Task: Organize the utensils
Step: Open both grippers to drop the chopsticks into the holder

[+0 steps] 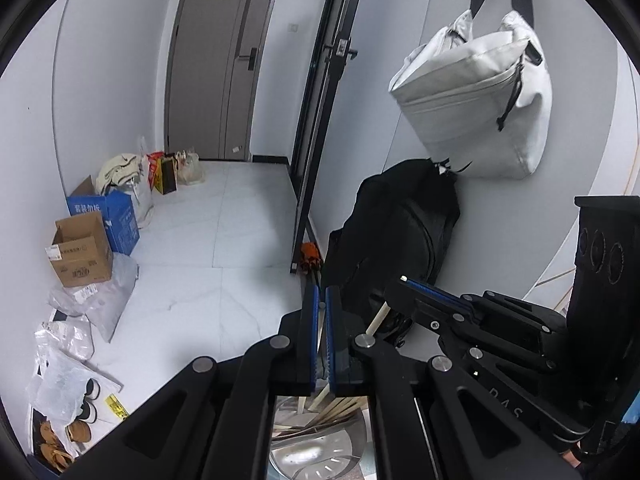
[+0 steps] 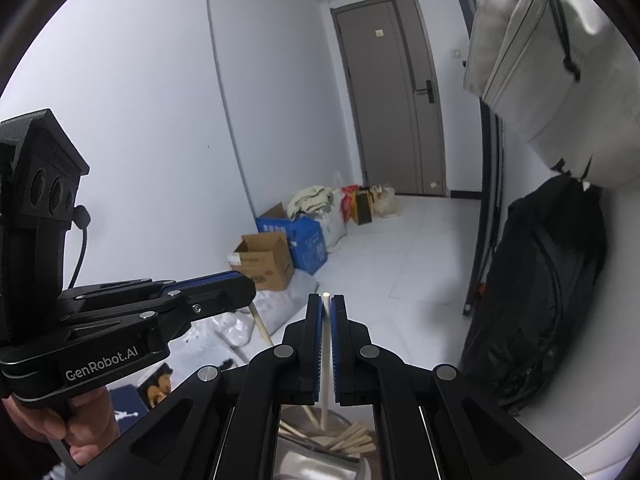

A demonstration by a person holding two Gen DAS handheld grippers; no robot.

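My left gripper (image 1: 321, 304) is shut on a pale wooden chopstick (image 1: 321, 334) that runs down between its blue pads. It also shows in the right wrist view (image 2: 244, 280), with its chopstick (image 2: 260, 326) hanging below. My right gripper (image 2: 327, 300) is shut on another pale chopstick (image 2: 327, 356), held nearly upright. It also shows in the left wrist view (image 1: 404, 280), with its chopstick (image 1: 378, 320) beneath. Both are raised above a shiny metal container (image 1: 316, 452) holding several wooden chopsticks (image 2: 352, 438).
A black backpack (image 1: 404, 232) and a hanging white bag (image 1: 476, 100) are against the wall on the right. Cardboard boxes (image 1: 82, 248), a blue box (image 1: 116, 216) and plastic bags (image 1: 96, 300) line the left wall. A grey door (image 1: 224, 60) is at the far end.
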